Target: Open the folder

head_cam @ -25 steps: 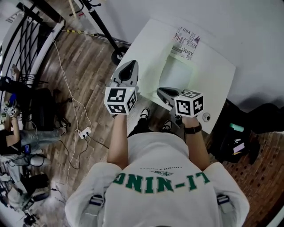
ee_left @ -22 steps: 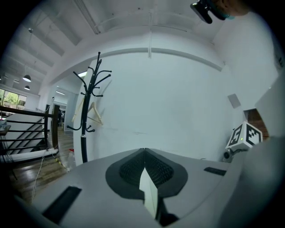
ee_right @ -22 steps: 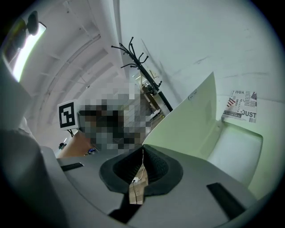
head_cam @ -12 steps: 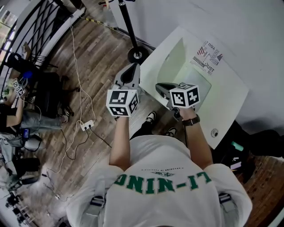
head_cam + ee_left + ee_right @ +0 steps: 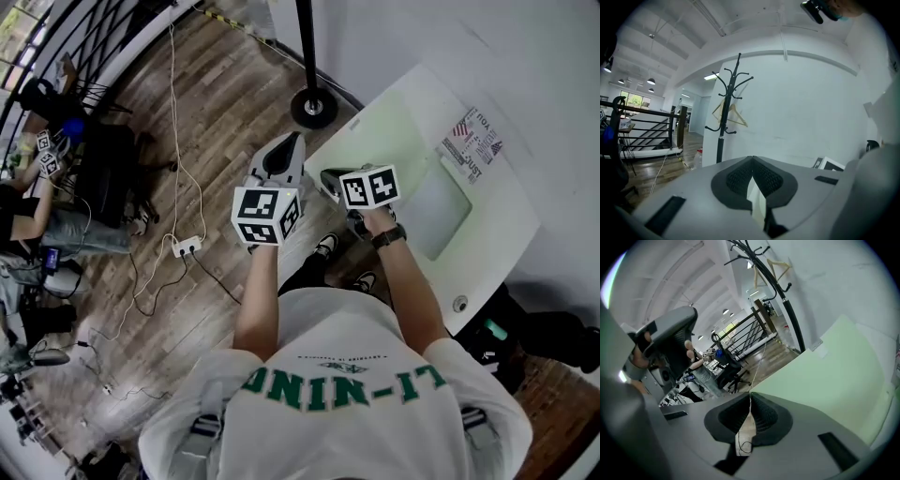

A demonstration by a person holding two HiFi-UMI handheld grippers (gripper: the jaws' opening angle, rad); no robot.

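Observation:
A pale green folder (image 5: 398, 141) lies closed and flat on the white table (image 5: 511, 239). In the right gripper view the folder (image 5: 843, 366) fills the space just past the jaws. My right gripper (image 5: 325, 174) hangs over the folder's near left corner, pointing down at it, jaws shut and empty (image 5: 750, 395). My left gripper (image 5: 292, 139) is beside the table's left edge, over the floor, also shut (image 5: 753, 158). It faces the wall and a coat rack (image 5: 729, 108), with no folder in its view.
A printed sheet (image 5: 475, 141) lies at the table's far end and a small round object (image 5: 459, 304) near its front edge. The coat rack's base (image 5: 314, 108) stands by the table. Cables and a power strip (image 5: 186, 247) cross the wooden floor. Dark bags (image 5: 562, 337) sit at right.
Both grippers have travelled left along the table and dropped lower. The right one went from the folder's middle to its left corner. Both stay shut.

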